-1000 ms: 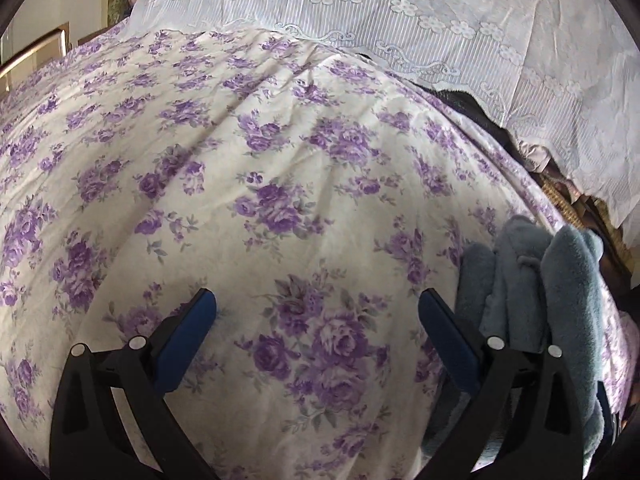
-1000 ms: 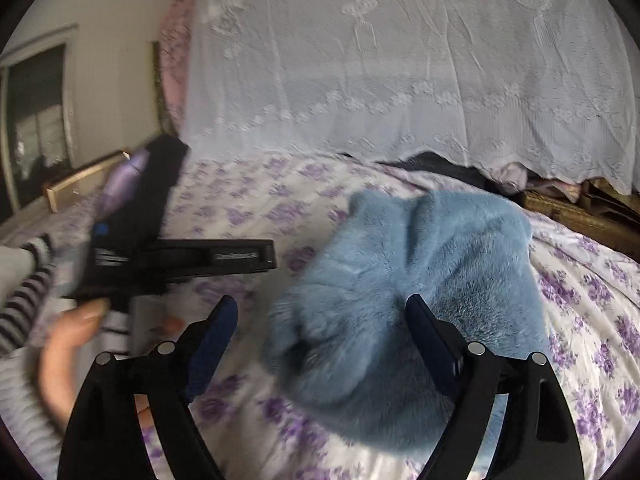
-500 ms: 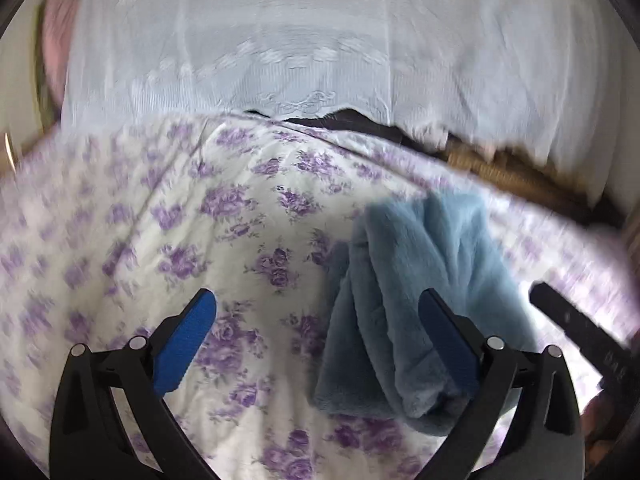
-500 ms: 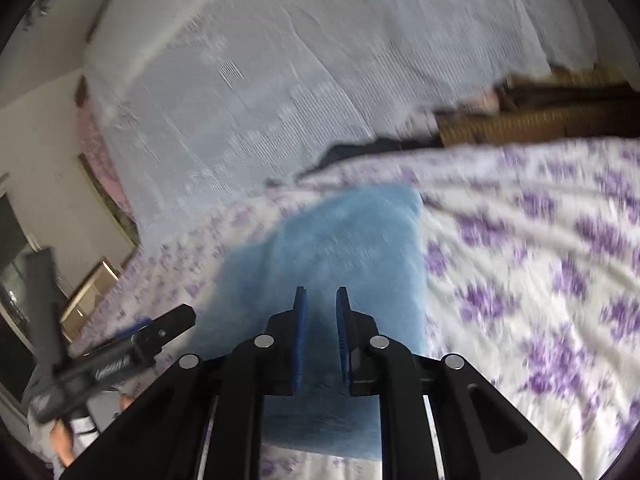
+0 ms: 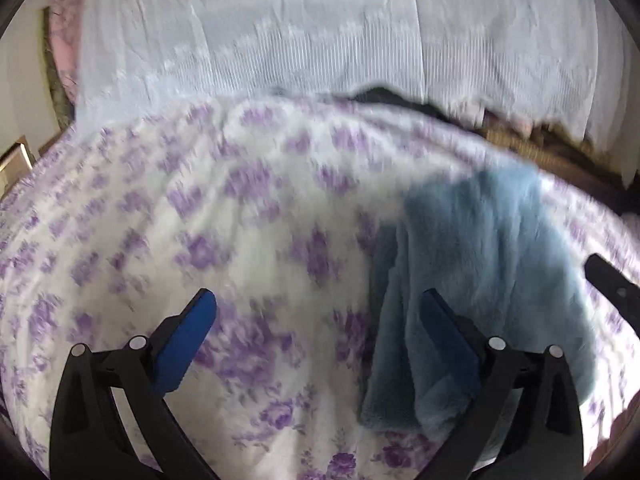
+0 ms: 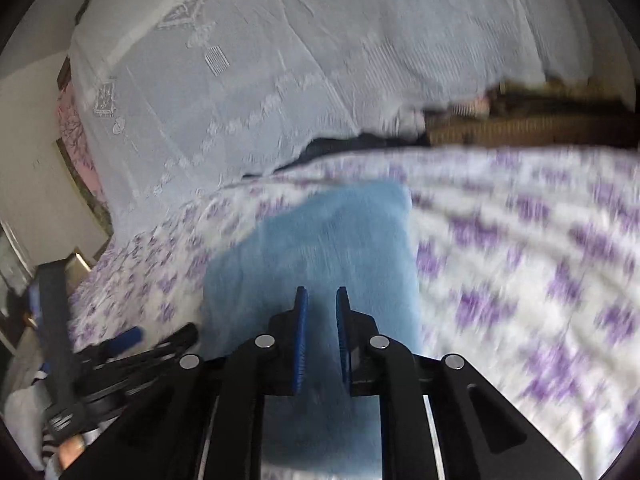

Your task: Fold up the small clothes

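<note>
Left wrist view: your left gripper [image 5: 316, 320] hangs over the bed w/ its blue-padded jaws spread wide, nothing between them. Under it is the white bedsheet printed with purple flowers [image 5: 192, 208], blurred. The fluffy light-blue folded garment [image 5: 476, 264] lies on that sheet to the right; your right-hand blue pad [image 5: 448, 340] sits in front of its left edge, can't tell if it touches. You can see layered folds along the garment's near-left side. At far right, a black bar of the other gripper [image 5: 612, 284] pokes in over the garment's right edge. Behind the bed hangs a white lace curtain [image 5: 320, 28], w/ dark stuff under its hem.

Right wrist view: your right gripper [image 6: 322, 300] has its jaws drawn nearly together, a narrow slit between the pads; it's over the light-blue garment [image 6: 328, 240], but can't tell whether any fabric is pinched. The garment reads as a neat rectangle on the flowered sheet [image 6: 540, 248], running away from you toward the curtain [image 6: 280, 60]. At lower left, the left gripper [image 6: 120, 344] shows, blurred, beside the garment's left edge.
</note>
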Motion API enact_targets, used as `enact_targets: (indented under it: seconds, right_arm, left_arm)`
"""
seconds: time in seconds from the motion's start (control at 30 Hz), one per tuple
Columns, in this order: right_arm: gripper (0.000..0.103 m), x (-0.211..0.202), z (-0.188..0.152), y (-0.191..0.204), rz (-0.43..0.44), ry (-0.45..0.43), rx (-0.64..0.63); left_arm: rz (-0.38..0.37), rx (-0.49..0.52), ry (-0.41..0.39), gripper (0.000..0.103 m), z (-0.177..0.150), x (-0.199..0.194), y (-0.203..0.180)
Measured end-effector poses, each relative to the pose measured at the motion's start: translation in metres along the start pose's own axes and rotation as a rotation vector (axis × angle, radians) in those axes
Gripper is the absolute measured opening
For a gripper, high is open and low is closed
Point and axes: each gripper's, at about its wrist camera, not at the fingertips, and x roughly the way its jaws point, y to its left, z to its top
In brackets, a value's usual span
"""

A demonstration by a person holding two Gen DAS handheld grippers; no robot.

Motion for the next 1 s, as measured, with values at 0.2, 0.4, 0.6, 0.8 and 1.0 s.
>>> enact_targets:
  seconds: [0.2, 0.4, 0.6, 0.8, 1.0]
  right_arm:
    - [0.015, 0.042, 0.043, 0.002, -0.053, 0.015, -0.032]
    - [0.013, 0.119, 0.021, -0.018, -0.119, 0.083, -0.027]
    - [0.015, 0.097, 0.019, -0.027, -0.052, 0.028, 0.048]
    - [0.036, 0.018, -0.007, -0.028, -0.037, -0.087, 0.077]
    - [0.054, 0.034, -0.045, -0.034, -0.104, 0.023, 0.011]
  left_arm:
    - [-0.007, 0.057, 0.016, 0.099, 0.010, 0.017, -0.016]
    - [0.044, 0.144, 0.064, 0.099, -0.007, 0.056, -0.033]
    - [0.043, 0.163, 0.027, 0.099, -0.009, 0.050, -0.034]
    - [-0.052, 0.057, -0.068, 0.099, 0.001, 0.011, -0.011]
    - [-0.146, 0.044, 0.169, 0.099, -0.012, 0.062, -0.015]
